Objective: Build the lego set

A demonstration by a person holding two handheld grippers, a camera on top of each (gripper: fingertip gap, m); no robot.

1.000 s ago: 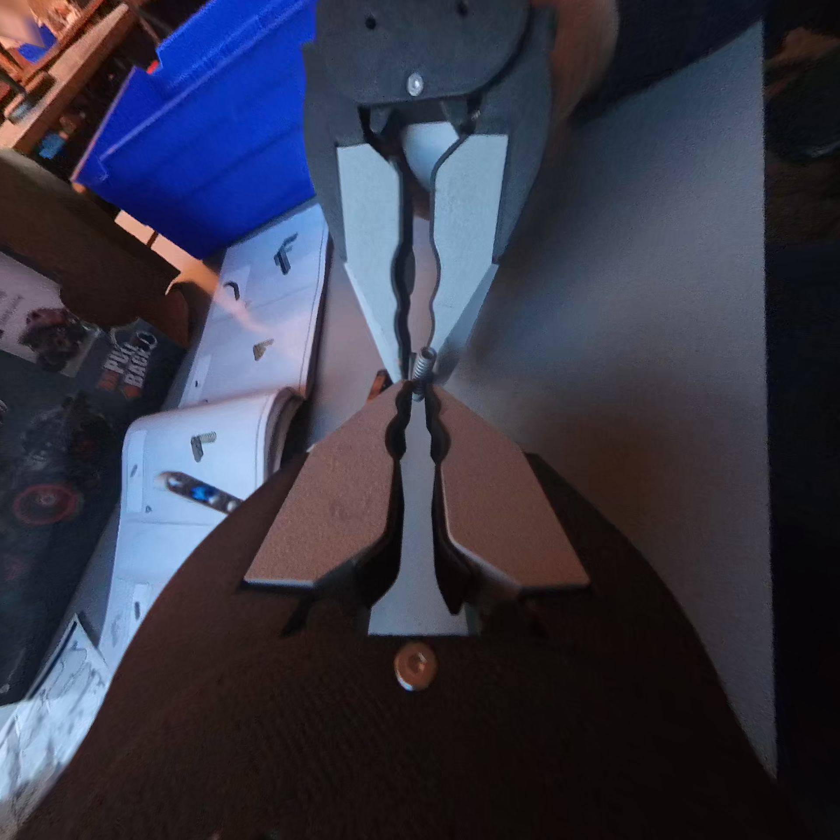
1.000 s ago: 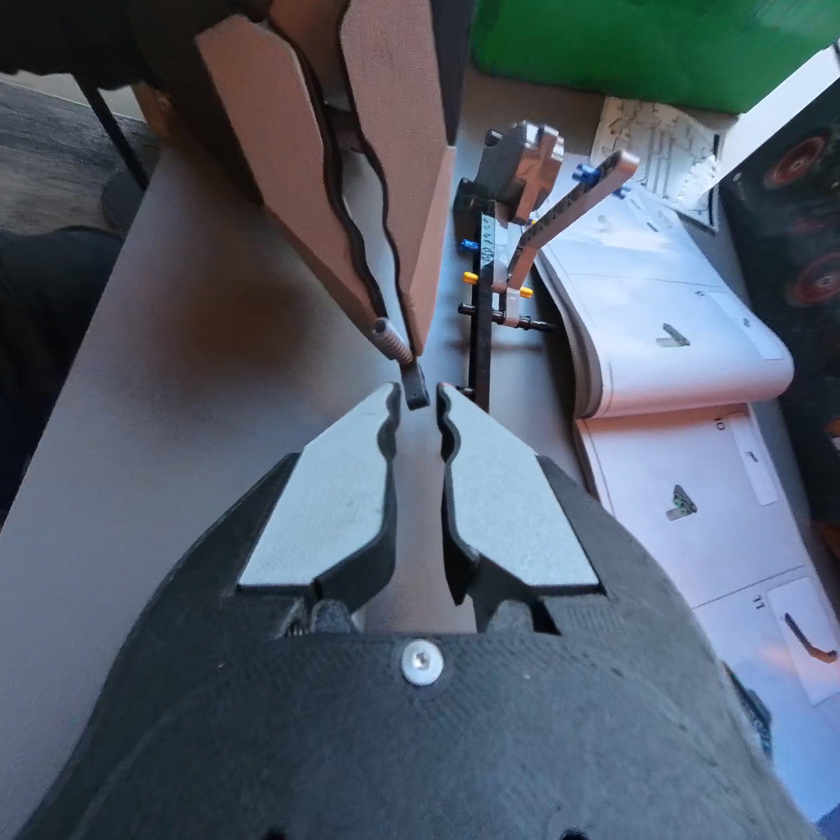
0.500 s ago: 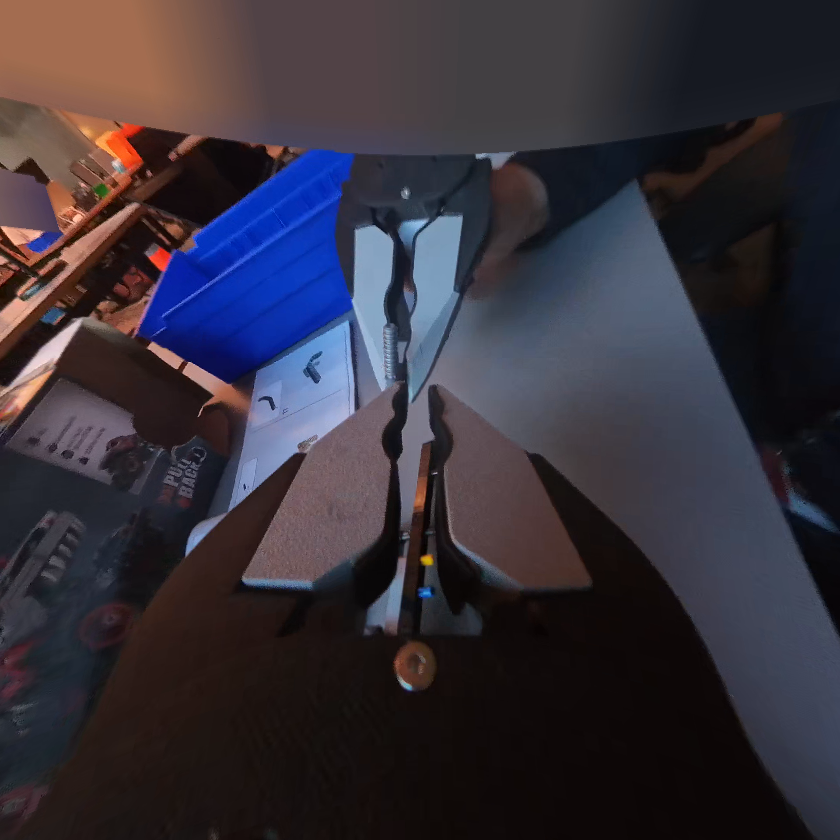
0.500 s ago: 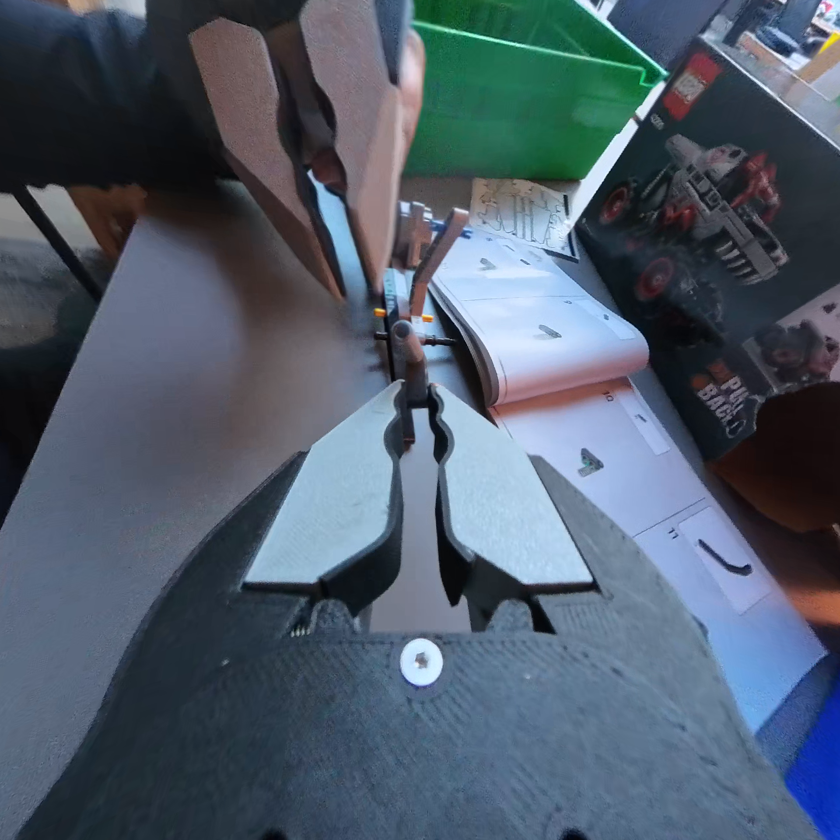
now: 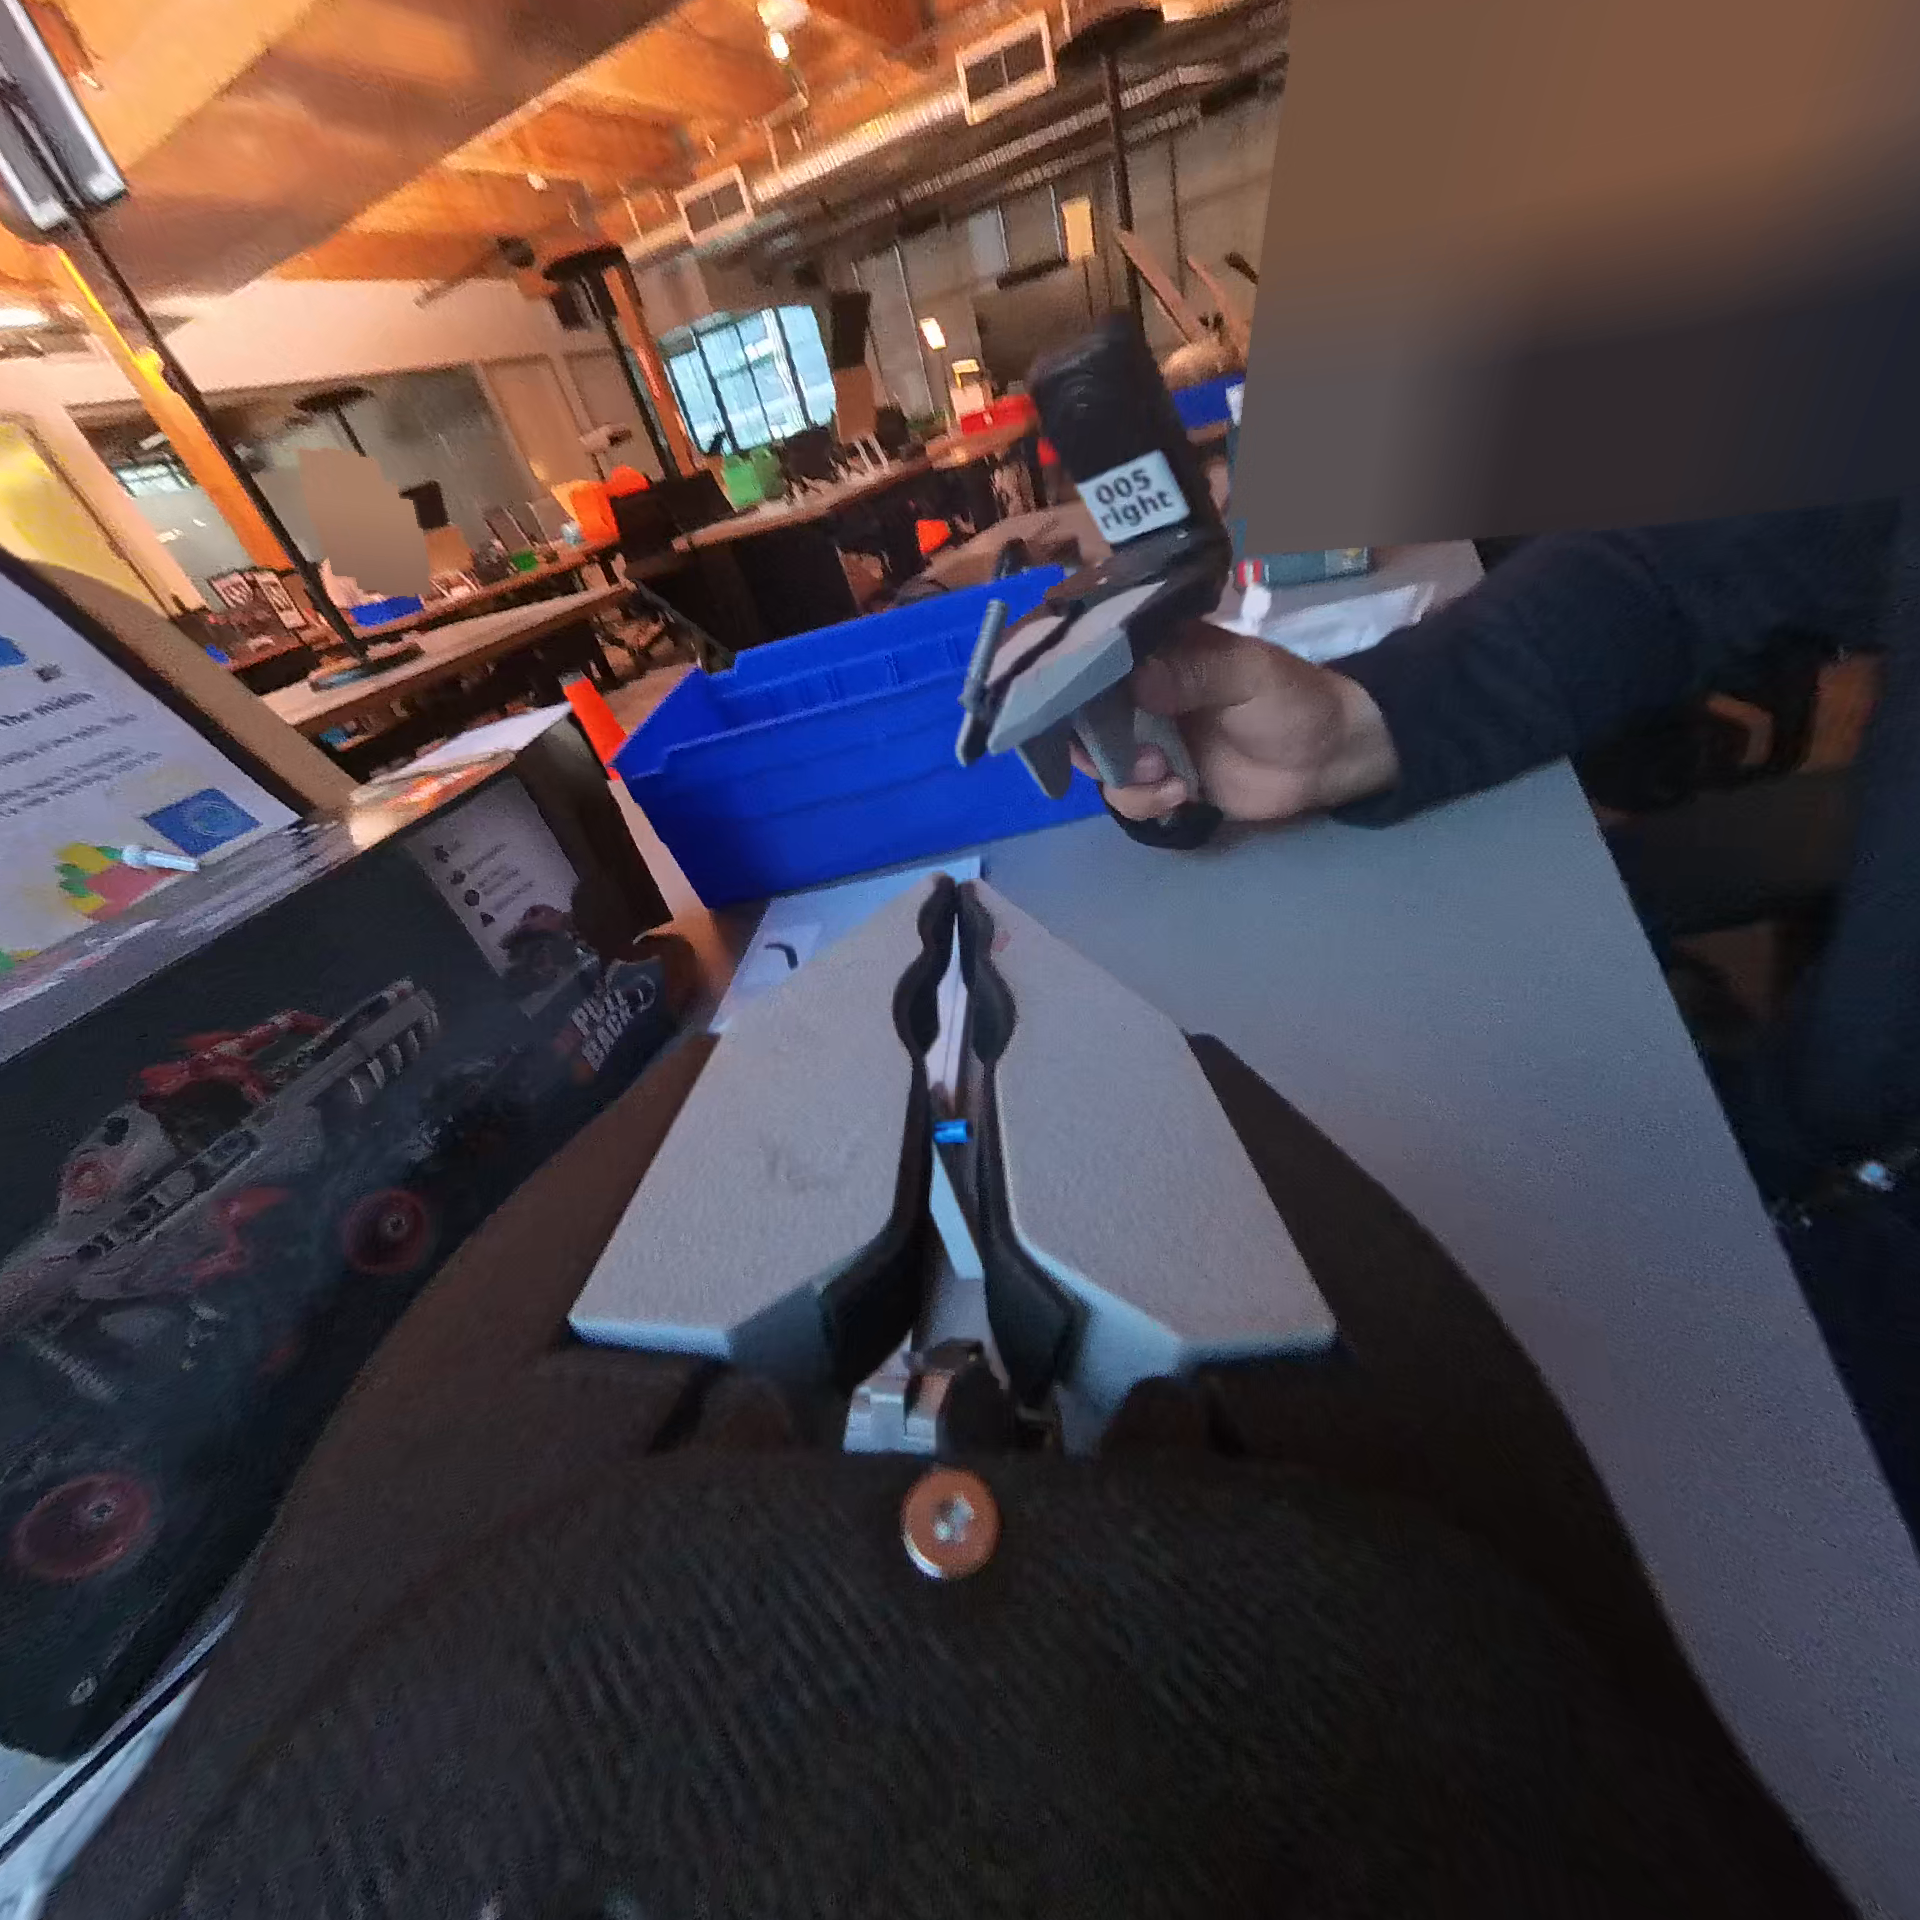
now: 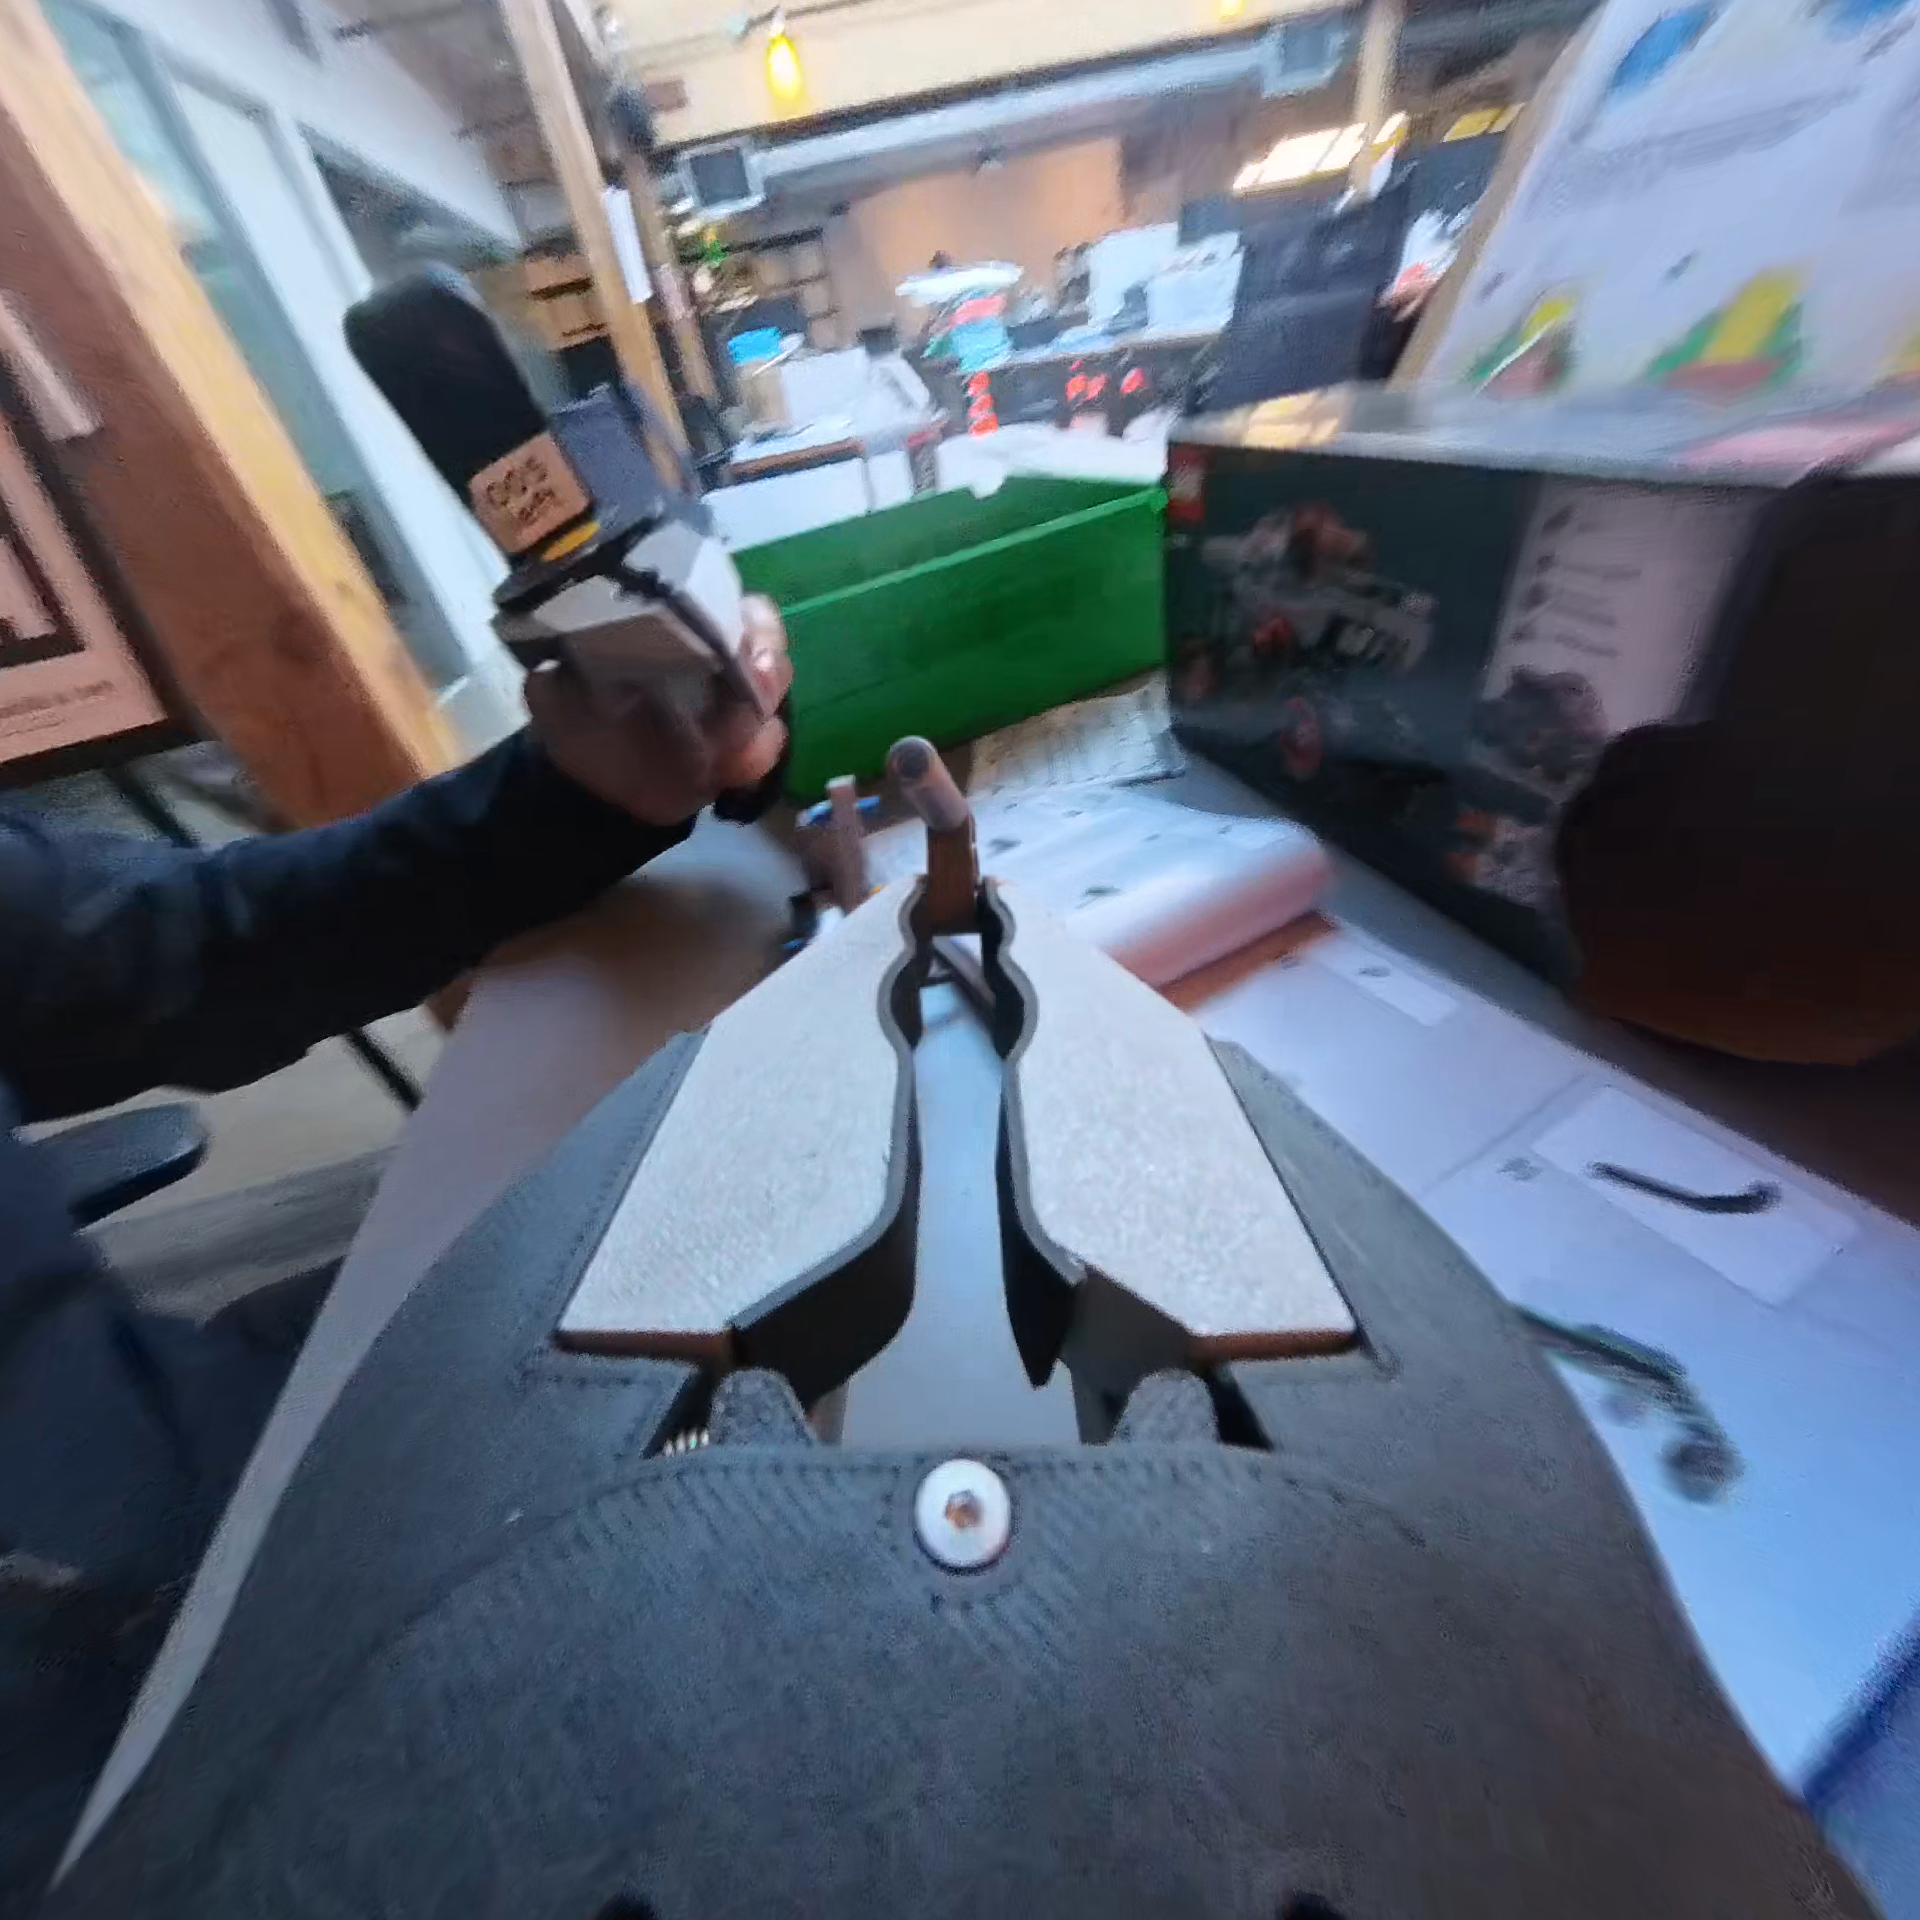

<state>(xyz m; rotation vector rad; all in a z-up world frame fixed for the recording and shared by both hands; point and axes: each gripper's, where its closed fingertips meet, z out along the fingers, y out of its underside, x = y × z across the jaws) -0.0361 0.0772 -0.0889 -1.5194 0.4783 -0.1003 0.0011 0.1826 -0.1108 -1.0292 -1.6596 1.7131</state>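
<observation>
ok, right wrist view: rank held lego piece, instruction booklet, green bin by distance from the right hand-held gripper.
1. Lego piece: clamped at the right hand-held gripper tips.
2. Instruction booklet: lying open, just right.
3. Green bin: farthest, straight ahead behind both.

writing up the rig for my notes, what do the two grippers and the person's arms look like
Both grippers, left gripper and right gripper, have black ribbed printed bodies, flat grey wedge-shaped fingers with wavy black inner edges, and a silver screw. Each black handle carries a small label. The sleeves are dark, long.

A blue bin and a green bin sit on the grey table.
</observation>
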